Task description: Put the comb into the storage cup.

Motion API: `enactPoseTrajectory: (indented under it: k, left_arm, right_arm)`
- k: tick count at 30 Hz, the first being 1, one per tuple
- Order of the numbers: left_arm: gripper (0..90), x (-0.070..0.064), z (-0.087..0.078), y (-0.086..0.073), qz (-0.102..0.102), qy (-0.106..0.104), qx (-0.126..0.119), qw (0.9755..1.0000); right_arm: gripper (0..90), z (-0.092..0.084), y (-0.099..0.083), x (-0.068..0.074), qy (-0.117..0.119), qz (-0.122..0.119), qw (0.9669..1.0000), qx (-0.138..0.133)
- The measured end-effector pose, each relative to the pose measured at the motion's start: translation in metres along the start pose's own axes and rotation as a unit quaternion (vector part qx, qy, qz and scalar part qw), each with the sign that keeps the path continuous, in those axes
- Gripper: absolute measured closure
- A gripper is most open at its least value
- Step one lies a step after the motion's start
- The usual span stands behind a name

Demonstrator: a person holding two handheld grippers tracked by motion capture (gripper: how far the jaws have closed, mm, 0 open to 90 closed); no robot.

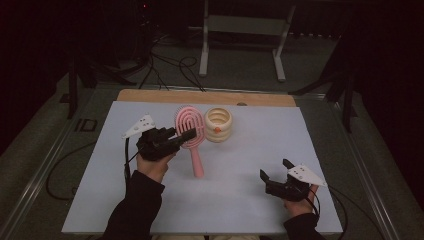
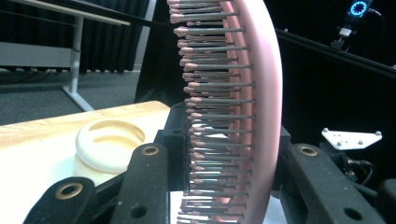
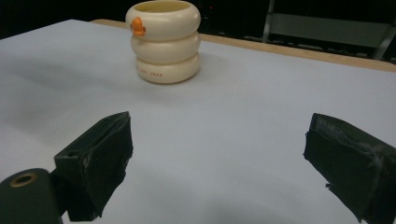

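**Gripping a pink brush while the other gripper is waiting wide open**

Standing by the table, I am watching the left gripper [image 1: 176, 138] pinching the head of a pink hairbrush [image 1: 192, 131]. In the left gripper view the brush head [image 2: 243, 112] is sitting upright between the two black jaws, its rows of bristles pointing toward one jaw and its smooth curved back facing the other. The brush's handle is hanging down from the jaws toward the person, its tip looking as though it is touching the white table cover [image 1: 250, 195].

Just past the jaws, on the far side of the brush head, a cream ringed cup [image 1: 218, 124] with a small orange mark is standing upright on the cover; it is close beside the brush, though I cannot tell whether the two are touching.

The right gripper [image 1: 274, 171] is resting low near the person, well apart from the brush. Its jaws are spread wide with nothing between them, and they are pointing across bare cover toward the cup [image 3: 163, 41], which is sitting well ahead of them.
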State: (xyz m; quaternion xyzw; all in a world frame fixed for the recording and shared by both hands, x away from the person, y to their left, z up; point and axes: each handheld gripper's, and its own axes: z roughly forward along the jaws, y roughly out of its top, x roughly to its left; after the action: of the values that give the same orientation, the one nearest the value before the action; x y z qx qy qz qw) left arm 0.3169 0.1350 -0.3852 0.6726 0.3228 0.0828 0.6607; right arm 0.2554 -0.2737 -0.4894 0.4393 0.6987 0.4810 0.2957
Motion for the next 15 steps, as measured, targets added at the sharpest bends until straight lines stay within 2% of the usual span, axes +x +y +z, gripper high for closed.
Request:
enactPoseTrajectory:
  k: [4,15]
  left_arm:
    - [65.2,0.002,0.0,0.005,0.004,0.003,0.002,1.0]
    - [65.2,0.005,0.007,0.014,0.009,0.009,0.001,0.9999]
  right_arm:
    - [7.5,-0.001,0.0,0.001,-0.009,-0.008,0.9999,-0.008]
    - [7.8,-0.002,-0.001,0.003,-0.003,-0.007,0.9999,-0.009]
